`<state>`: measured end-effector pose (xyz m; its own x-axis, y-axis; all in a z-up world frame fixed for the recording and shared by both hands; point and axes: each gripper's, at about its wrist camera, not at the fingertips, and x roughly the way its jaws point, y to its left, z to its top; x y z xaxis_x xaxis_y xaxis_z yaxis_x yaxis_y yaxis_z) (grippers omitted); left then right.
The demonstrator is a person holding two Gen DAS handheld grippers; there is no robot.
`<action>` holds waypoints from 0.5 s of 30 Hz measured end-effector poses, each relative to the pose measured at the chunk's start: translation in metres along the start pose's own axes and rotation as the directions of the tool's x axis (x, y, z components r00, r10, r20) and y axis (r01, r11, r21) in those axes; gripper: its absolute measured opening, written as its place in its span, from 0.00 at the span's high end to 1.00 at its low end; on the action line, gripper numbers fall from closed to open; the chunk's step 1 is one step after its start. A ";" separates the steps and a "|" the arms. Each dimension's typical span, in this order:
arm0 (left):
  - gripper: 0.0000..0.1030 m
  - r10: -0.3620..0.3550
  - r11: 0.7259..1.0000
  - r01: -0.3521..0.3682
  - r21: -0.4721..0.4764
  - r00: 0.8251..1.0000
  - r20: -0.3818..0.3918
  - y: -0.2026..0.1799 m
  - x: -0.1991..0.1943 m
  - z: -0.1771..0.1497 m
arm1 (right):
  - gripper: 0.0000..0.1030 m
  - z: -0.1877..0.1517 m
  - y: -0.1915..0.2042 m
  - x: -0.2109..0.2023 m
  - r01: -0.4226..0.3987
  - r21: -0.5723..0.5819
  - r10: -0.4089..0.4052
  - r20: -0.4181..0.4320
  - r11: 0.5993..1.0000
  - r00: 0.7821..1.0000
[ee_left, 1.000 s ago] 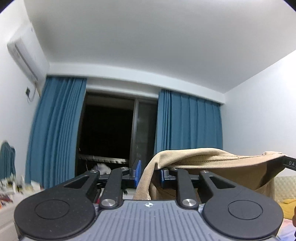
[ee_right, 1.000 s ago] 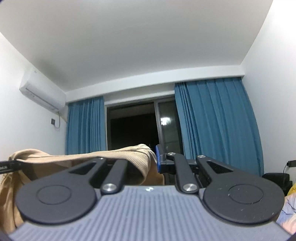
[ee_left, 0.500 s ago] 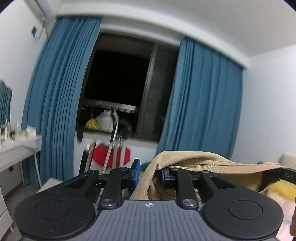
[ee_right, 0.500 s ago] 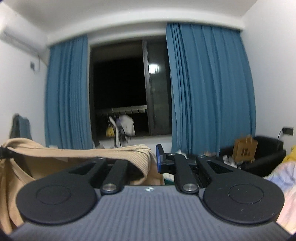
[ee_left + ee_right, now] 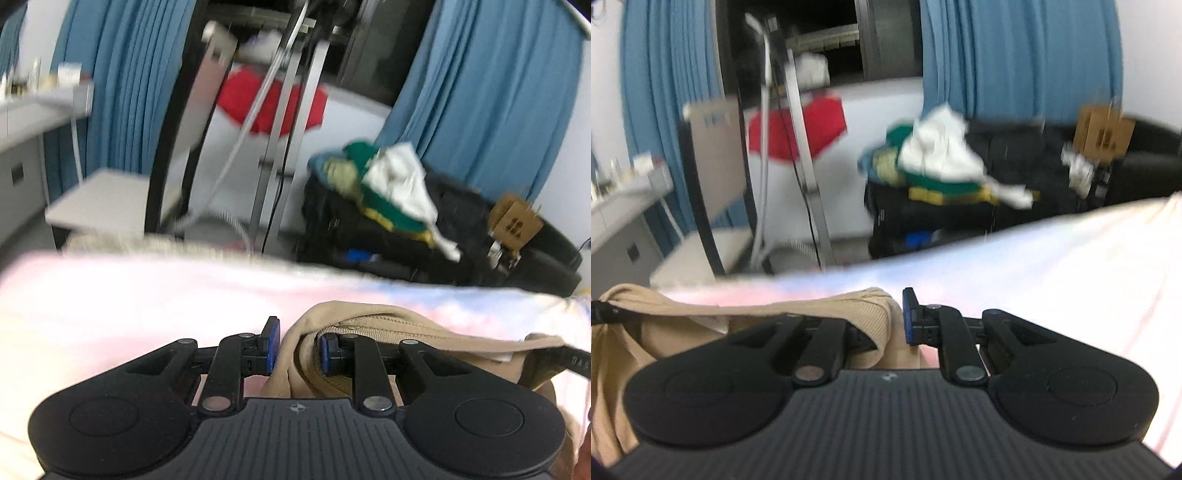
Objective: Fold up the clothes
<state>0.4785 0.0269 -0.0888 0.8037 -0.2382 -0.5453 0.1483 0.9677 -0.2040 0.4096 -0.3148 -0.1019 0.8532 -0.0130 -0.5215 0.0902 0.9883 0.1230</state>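
left gripper [image 5: 295,347] clamped on a bunched fold of the tan ribbed garment [image 5: 373,325], blue pads [image 5: 272,343] pressed to either side of the cloth. garment edge stretched out to the right from there, toward a black finger tip at the frame edge. below and ahead, a pale pink and light blue bedsheet [image 5: 147,299], blurred.

right gripper [image 5: 897,325] closed on the other end of the same tan garment [image 5: 812,306], ribbed cloth draped over the left finger, only the right blue pad [image 5: 909,321] visible. fabric running taut to the left edge, rest hanging loose below at lower left. bedsheet [image 5: 1052,258] under and ahead, washed out.

garment held up between both grippers, above the bed; cannot tell whether the hanging part touches the sheet.

background, both views motion-blurred: blue curtains [image 5: 491,96] on both sides of a dark window, metal rack legs [image 5: 280,140] with something red [image 5: 269,103] behind. black sofa [image 5: 388,229] with a heap of white and green clothes [image 5: 391,184] on top. brown paper bag [image 5: 515,221] further right on the sofa. grey desk [image 5: 33,110] at far left with small items, too blurred to name.
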 end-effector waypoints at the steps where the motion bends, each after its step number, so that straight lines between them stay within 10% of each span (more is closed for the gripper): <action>1: 0.78 0.002 1.000 -0.002 0.003 1.000 -0.013 0.001 0.008 -0.003 | 0.87 -0.005 -0.002 0.009 -0.003 0.000 0.003 -0.021 1.000 1.000; 7: 0.66 0.016 1.000 -0.014 0.023 0.996 -0.092 0.009 0.055 -0.021 | 0.84 -0.013 -0.019 0.020 -0.068 0.070 0.075 -0.101 0.995 0.992; 12: 0.21 0.016 0.999 -0.010 0.043 0.990 -0.140 0.004 0.054 -0.018 | 0.30 -0.006 -0.026 0.013 -0.126 0.140 0.148 -0.164 0.982 0.975; 15: 0.18 0.001 0.997 0.012 0.080 0.987 -0.161 -0.015 -0.003 -0.009 | 0.23 -0.003 -0.027 0.002 -0.165 0.166 0.197 -0.202 0.972 0.959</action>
<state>0.4685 0.0124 -0.0911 0.7008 -0.2472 -0.6691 0.2031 0.9683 -0.1450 0.4074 -0.3407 -0.1094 0.7325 0.2129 -0.6466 0.0328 0.9377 0.3458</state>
